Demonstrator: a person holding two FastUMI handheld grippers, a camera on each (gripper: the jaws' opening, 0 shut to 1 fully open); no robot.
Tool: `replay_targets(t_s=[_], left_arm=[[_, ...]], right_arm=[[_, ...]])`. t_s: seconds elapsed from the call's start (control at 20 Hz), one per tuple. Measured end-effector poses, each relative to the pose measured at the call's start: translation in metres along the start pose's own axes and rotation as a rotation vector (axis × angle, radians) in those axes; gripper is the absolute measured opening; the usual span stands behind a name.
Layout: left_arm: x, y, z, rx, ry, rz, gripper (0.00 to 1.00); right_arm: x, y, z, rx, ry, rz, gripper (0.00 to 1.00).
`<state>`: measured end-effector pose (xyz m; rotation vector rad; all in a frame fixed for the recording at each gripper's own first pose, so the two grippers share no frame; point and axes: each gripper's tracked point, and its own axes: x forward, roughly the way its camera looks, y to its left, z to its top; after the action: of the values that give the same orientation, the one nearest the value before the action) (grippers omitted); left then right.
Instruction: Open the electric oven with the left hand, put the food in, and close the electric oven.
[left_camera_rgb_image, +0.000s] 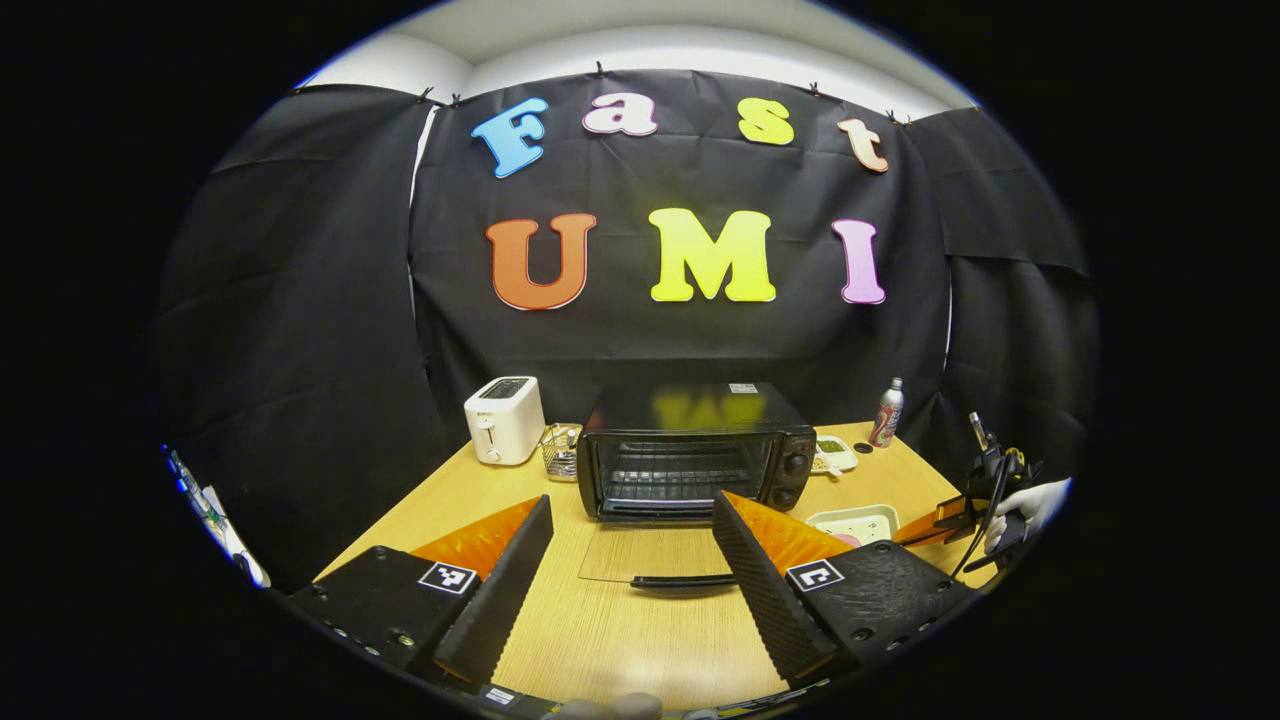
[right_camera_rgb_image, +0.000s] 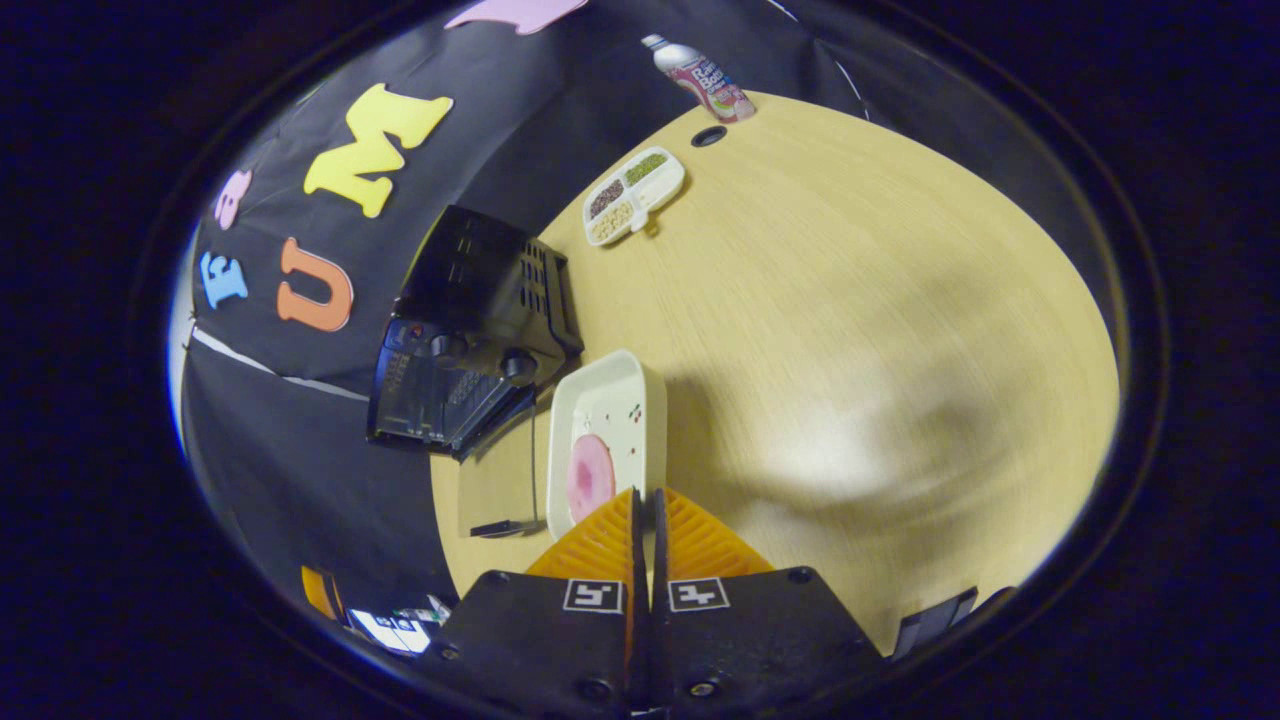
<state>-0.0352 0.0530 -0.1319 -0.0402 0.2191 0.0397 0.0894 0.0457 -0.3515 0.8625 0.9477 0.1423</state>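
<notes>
The black electric oven (left_camera_rgb_image: 690, 450) stands at the back of the wooden table, its glass door (left_camera_rgb_image: 650, 555) folded down flat with the handle toward me. My left gripper (left_camera_rgb_image: 632, 500) hovers open just in front of the door, nothing between its fingers. A white tray (right_camera_rgb_image: 610, 410) holding a pink slice of food (right_camera_rgb_image: 590, 478) sits to the right of the oven (right_camera_rgb_image: 470, 320). My right gripper (right_camera_rgb_image: 645, 492) is shut on the tray's near rim. In the left gripper view the tray (left_camera_rgb_image: 858, 520) lies by the right gripper (left_camera_rgb_image: 945, 520), held by a gloved hand (left_camera_rgb_image: 1035, 500).
A white toaster (left_camera_rgb_image: 505, 420) and a wire basket (left_camera_rgb_image: 562, 452) stand left of the oven. A divided snack dish (right_camera_rgb_image: 633, 195) and a bottle (right_camera_rgb_image: 700, 80) are at the back right. Bare tabletop (right_camera_rgb_image: 880, 330) spreads right of the tray.
</notes>
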Motion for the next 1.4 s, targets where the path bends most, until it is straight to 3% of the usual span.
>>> replay_targets(t_s=[0.05, 0.2, 0.3, 0.5, 0.7, 1.1, 1.35, 1.4], left_arm=[[0.000, 0.000, 0.000, -0.003, 0.001, -0.002, 0.97], [0.000, 0.000, 0.000, 0.001, 0.000, -0.006, 0.97], [0.000, -0.002, 0.000, 0.003, 0.004, -0.014, 0.97], [-0.003, -0.001, -0.002, 0.009, 0.009, -0.023, 0.97], [-0.011, 0.002, -0.004, 0.029, 0.012, -0.030, 0.97], [-0.021, 0.012, -0.009, 0.040, 0.020, -0.028, 0.97], [-0.016, 0.022, -0.022, 0.049, 0.040, -0.008, 0.97], [-0.015, 0.024, -0.024, 0.044, 0.044, -0.005, 0.97]], right_arm=[[-0.002, 0.004, 0.002, 0.002, -0.004, 0.010, 0.00], [-0.014, 0.024, 0.003, 0.015, -0.037, 0.041, 0.04], [-0.015, 0.047, 0.000, 0.037, -0.058, 0.082, 0.00], [0.001, 0.099, -0.022, 0.068, -0.087, 0.162, 0.04], [0.033, 0.151, -0.047, 0.071, -0.120, 0.260, 0.04], [0.121, 0.204, -0.049, 0.274, -0.286, 0.375, 0.04], [0.162, 0.236, -0.034, 0.371, -0.394, 0.397, 0.04], [0.172, 0.235, -0.032, 0.389, -0.403, 0.368, 0.04]])
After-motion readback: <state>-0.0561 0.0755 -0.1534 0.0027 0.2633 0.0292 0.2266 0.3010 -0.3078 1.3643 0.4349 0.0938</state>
